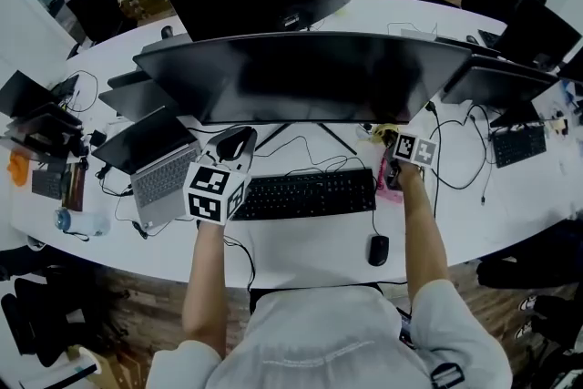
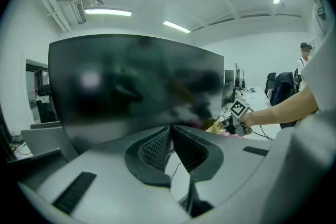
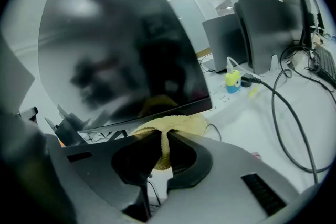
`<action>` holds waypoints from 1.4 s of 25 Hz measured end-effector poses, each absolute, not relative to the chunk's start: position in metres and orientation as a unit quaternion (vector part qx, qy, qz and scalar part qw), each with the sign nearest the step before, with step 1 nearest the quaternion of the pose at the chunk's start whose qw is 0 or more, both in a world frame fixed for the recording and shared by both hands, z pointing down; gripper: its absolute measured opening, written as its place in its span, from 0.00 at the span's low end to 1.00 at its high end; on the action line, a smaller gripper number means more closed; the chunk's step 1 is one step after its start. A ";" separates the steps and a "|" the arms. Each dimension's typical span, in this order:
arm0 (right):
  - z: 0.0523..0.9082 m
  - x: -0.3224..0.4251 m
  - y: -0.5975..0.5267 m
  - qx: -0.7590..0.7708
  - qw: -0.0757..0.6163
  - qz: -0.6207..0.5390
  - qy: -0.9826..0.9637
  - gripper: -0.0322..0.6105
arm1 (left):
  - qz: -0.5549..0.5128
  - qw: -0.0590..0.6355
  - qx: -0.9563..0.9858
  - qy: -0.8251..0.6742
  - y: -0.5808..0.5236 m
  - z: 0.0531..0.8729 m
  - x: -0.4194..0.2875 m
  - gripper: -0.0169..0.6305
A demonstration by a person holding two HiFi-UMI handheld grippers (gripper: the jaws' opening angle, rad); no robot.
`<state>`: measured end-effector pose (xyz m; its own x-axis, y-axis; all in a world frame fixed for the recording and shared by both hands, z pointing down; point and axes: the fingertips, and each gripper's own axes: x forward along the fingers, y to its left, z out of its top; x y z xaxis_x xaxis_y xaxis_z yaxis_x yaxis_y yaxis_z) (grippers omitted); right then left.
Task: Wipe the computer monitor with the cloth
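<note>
Both grippers sit low before the curved monitor (image 1: pixel 310 82). The right gripper (image 3: pixel 161 139) pinches the yellow cloth (image 3: pixel 181 124) at the screen's lower right edge. The left gripper (image 2: pixel 171 139) is empty, fingers pressed together. Wiping seems barely begun.

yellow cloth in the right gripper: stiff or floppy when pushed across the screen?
Likely floppy: the cloth bunches and folds where the right gripper pinches it. Probably light, since a small pinch holds it. Its nubby pile looks grippy, so it may drag on the monitor rather than slide.
</note>
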<state>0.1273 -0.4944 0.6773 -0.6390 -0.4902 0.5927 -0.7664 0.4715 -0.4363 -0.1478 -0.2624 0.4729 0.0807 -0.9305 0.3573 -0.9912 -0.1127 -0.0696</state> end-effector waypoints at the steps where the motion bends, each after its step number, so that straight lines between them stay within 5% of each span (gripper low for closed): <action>1: 0.677 0.119 -0.490 0.373 0.199 0.350 -0.836 0.13 | 0.158 0.097 0.729 -0.659 -0.261 0.472 -0.152 0.08; 35: 0.682 -0.104 -0.387 0.329 0.182 0.360 -0.854 0.13 | 0.142 0.105 0.717 -0.674 -0.174 0.493 -0.338 0.08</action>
<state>-0.1035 -0.3866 0.6821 -0.7168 -0.4315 0.5478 -0.6934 0.5236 -0.4949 -0.3380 -0.1739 0.4930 0.0515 -0.9372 0.3450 -0.9967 -0.0699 -0.0410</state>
